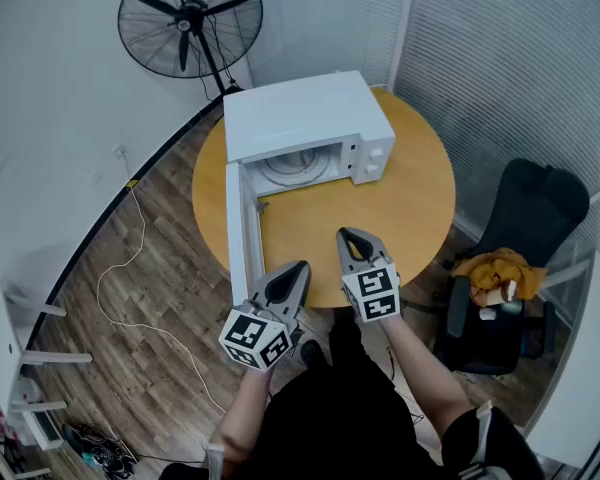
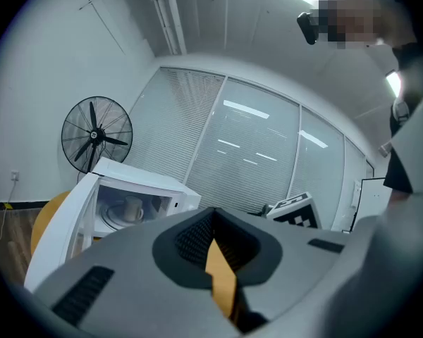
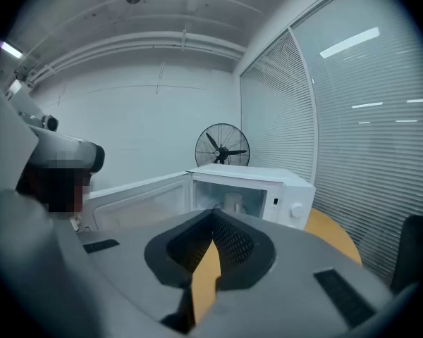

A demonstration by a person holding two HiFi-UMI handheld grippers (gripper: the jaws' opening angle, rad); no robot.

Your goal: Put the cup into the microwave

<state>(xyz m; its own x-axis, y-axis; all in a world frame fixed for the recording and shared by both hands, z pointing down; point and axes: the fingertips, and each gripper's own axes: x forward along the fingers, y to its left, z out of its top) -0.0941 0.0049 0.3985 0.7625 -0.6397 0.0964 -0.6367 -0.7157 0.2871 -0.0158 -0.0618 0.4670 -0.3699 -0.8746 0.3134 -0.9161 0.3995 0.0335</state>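
A white microwave point(image 1: 300, 116) stands at the back of the round wooden table point(image 1: 405, 203), its door point(image 1: 237, 230) swung wide open toward me on the left. A pale cup point(image 2: 132, 208) stands upright on the turntable inside; the right gripper view also shows the cup point(image 3: 233, 201) in the cavity. From the head view the cup is hidden under the microwave's top. My left gripper point(image 1: 300, 268) hovers at the table's near edge by the door's end, shut and empty. My right gripper point(image 1: 348, 236) is over the near part of the table, shut with nothing in it.
A black standing fan point(image 1: 190, 10) is behind the table by the wall. An office chair point(image 1: 525, 253) with clothes on it stands to the right. A white cable point(image 1: 130, 268) trails over the wooden floor at left, near a white rack point(image 1: 15, 368).
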